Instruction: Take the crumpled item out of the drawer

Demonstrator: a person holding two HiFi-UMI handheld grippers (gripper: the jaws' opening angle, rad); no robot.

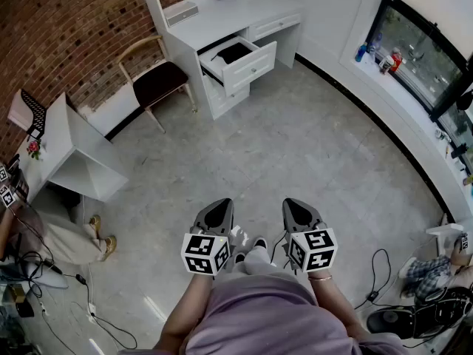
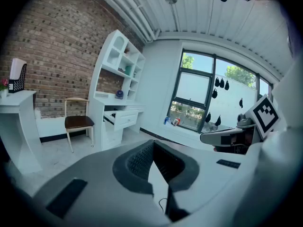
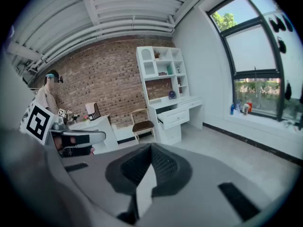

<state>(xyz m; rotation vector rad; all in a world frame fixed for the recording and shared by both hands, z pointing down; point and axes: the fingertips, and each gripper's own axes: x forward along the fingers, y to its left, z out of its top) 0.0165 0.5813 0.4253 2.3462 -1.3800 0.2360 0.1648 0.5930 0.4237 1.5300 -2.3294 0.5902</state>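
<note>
Left gripper and right gripper: both held low, close to the person's body, side by side, angled slightly down. Jaws of each are closed tip to tip with nothing between them; each gripper's own view confirms this.

Drawer: pulled open from the white desk, well apart from both grippers across bare floor.

Crumpled item: dark mass lying inside the open drawer, untouched.

Chair: just left of the desk in the head view, against the brick wall.
</note>
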